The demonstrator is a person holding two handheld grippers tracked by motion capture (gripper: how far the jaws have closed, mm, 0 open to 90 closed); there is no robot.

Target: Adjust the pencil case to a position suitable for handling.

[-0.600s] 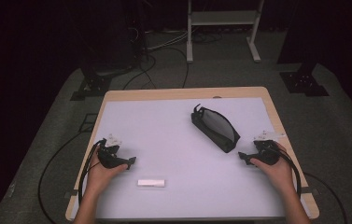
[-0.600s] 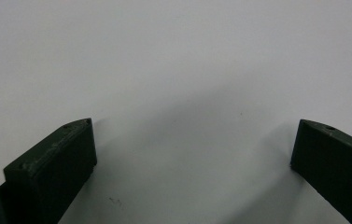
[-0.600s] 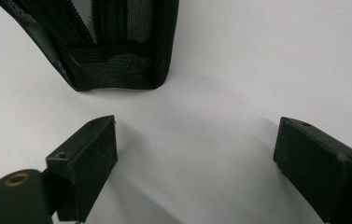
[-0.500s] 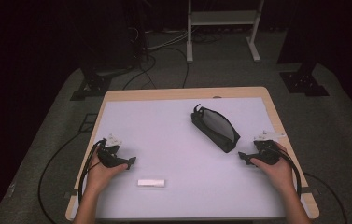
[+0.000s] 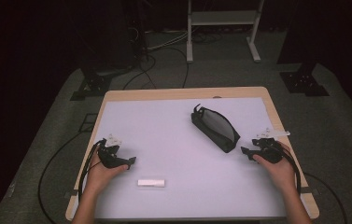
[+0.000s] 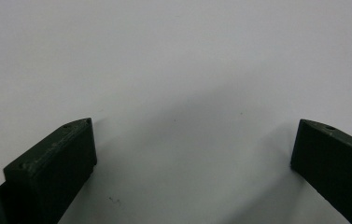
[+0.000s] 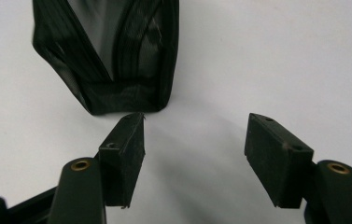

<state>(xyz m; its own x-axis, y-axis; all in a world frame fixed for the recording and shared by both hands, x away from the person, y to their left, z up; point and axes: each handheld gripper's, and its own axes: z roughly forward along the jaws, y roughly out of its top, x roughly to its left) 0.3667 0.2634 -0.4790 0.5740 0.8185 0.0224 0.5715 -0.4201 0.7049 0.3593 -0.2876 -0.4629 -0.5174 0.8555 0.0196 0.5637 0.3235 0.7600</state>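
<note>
High view: eraser [image 5: 151,183] beside pouch [image 5: 214,127].

Item count, as seen from the high view:

- One rectangular surface [image 5: 164,116] with a pale lavender-white top and a light wooden rim.
- One black mesh zip pouch [image 5: 214,127], oblong, lying on the surface.
- One small white rectangular block [image 5: 151,183], lying flat on the surface.
- Two black hand-held grippers: one left gripper [image 5: 129,162] and one right gripper [image 5: 245,151]. Each carries two black fingers, four in total.
</note>
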